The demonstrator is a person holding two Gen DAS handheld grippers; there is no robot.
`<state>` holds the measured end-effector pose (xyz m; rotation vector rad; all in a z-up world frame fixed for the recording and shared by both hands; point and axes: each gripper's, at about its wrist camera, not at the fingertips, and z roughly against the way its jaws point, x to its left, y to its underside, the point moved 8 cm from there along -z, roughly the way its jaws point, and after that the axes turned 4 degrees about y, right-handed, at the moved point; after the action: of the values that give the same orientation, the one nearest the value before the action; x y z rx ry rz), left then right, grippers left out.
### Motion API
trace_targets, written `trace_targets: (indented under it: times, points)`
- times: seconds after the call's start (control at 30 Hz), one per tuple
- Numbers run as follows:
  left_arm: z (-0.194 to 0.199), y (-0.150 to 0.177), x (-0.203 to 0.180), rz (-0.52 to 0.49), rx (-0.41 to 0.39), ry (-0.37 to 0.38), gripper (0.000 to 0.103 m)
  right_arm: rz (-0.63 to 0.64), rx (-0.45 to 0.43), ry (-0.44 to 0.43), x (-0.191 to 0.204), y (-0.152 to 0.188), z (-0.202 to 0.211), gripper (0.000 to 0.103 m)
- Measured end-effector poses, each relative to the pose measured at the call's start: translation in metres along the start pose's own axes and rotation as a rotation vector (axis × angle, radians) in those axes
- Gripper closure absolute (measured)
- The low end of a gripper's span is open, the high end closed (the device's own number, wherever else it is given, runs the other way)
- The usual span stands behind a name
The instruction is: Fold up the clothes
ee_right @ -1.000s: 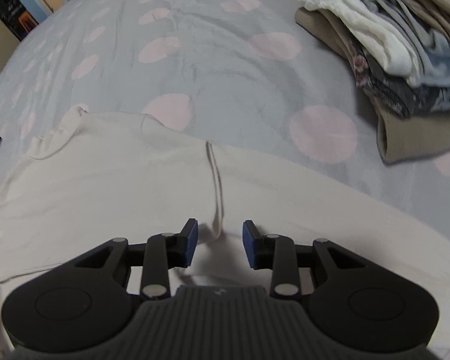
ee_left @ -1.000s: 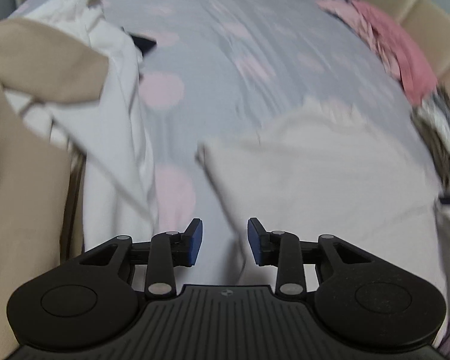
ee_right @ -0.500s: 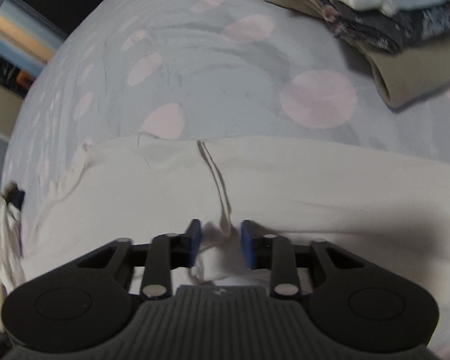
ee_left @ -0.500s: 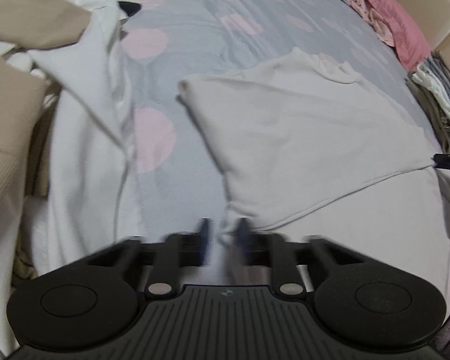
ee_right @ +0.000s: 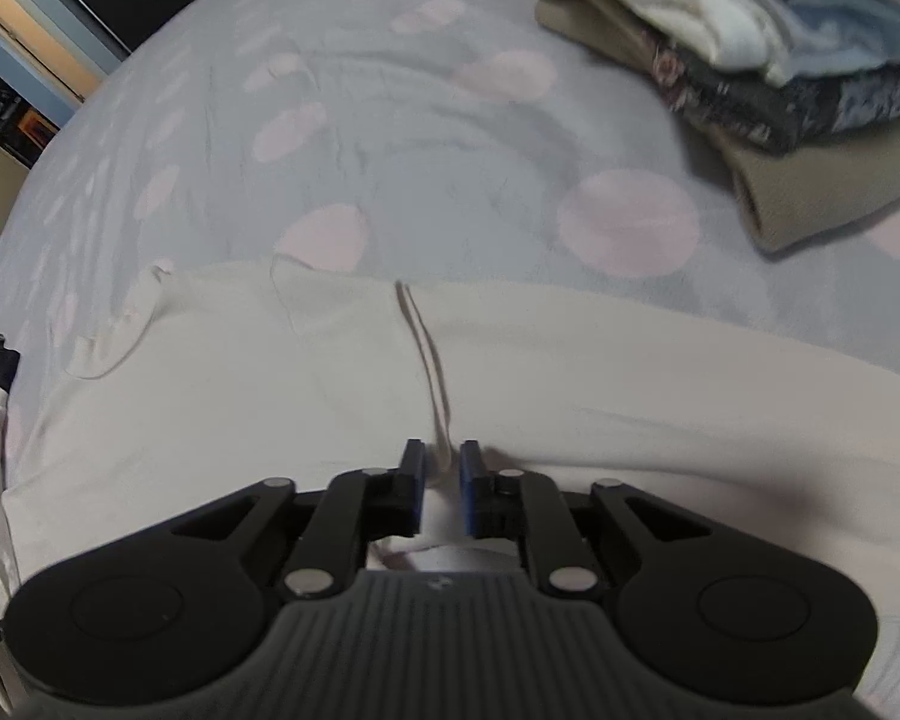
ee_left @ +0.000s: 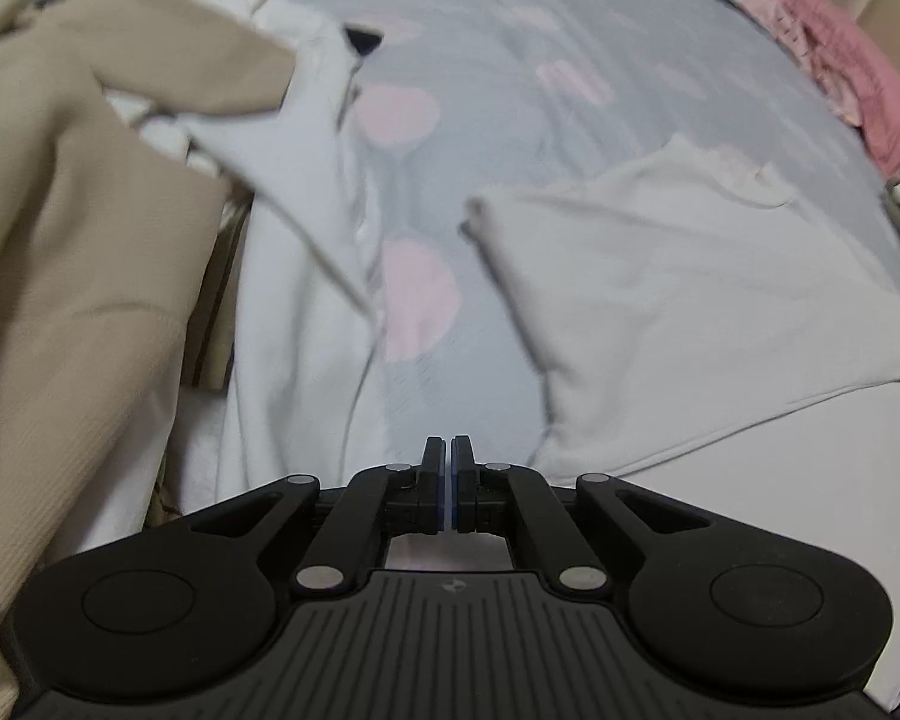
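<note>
Now the left tongs (ee_left: 448, 483) are seen fully closed, where they stood apart a second ago; whether fabric is pinched cannot be told. The right tongs (ee_right: 441, 489) have been narrowed onto a raised fold of the cream sweater (ee_right: 600, 384), which is spread on the dotted bed sheet (ee_right: 450, 180), near the stack of folded clothes (ee_right: 780, 72).

Your left gripper (ee_left: 448, 483) hides whatever its closed pads may pinch; beside it, the cream garment (ee_left: 690, 300) runs off the right edge, motion-blurred. Its hem vanishes beneath your right gripper (ee_right: 441, 489).
</note>
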<state>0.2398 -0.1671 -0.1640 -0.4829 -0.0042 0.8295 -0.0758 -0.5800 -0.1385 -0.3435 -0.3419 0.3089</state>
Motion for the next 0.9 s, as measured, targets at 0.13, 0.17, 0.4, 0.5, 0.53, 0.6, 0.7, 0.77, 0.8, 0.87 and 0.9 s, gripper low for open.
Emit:
trace_targets:
  times: [0.13, 0.17, 0.4, 0.5, 0.53, 0.6, 0.7, 0.77, 0.8, 0.87, 0.9]
  points:
    - [0.015, -0.005, -0.013, -0.01, -0.056, 0.003, 0.099, -0.027, -0.079, 0.008, -0.026, -0.011, 0.03, 0.072]
    - [0.019, -0.006, -0.016, -0.009, -0.069, 0.001, 0.098, -0.034, -0.103, 0.025, -0.035, -0.013, 0.037, 0.072]
    - [0.044, -0.009, -0.035, -0.011, -0.129, 0.02, 0.096, -0.046, -0.263, 0.158, -0.117, -0.007, 0.094, 0.072]
    - [0.054, -0.01, -0.041, 0.014, -0.156, 0.02, 0.088, -0.128, -0.258, 0.188, -0.166, 0.003, 0.112, 0.06]
    - [0.057, -0.01, -0.042, 0.022, -0.162, 0.022, 0.086, -0.157, -0.256, 0.201, -0.181, 0.009, 0.115, 0.059]
    - [0.06, -0.01, -0.045, 0.047, -0.177, 0.025, 0.084, -0.216, -0.253, 0.227, -0.212, 0.02, 0.122, 0.058]
    - [0.06, -0.011, -0.049, 0.082, -0.18, 0.019, 0.081, -0.303, -0.249, 0.267, -0.257, 0.036, 0.133, 0.057]
    - [0.059, -0.01, -0.052, 0.09, -0.168, 0.006, 0.078, -0.362, -0.245, 0.293, -0.287, 0.048, 0.14, 0.057]
    - [0.059, -0.01, -0.053, 0.094, -0.167, -0.008, 0.075, -0.391, -0.244, 0.306, -0.302, 0.054, 0.143, 0.057]
    - [0.058, -0.01, -0.057, 0.098, -0.167, -0.021, 0.072, -0.45, -0.24, 0.332, -0.332, 0.065, 0.15, 0.057]
    - [0.057, -0.009, -0.058, 0.098, -0.166, -0.023, 0.072, -0.479, -0.238, 0.345, -0.347, 0.071, 0.154, 0.057]
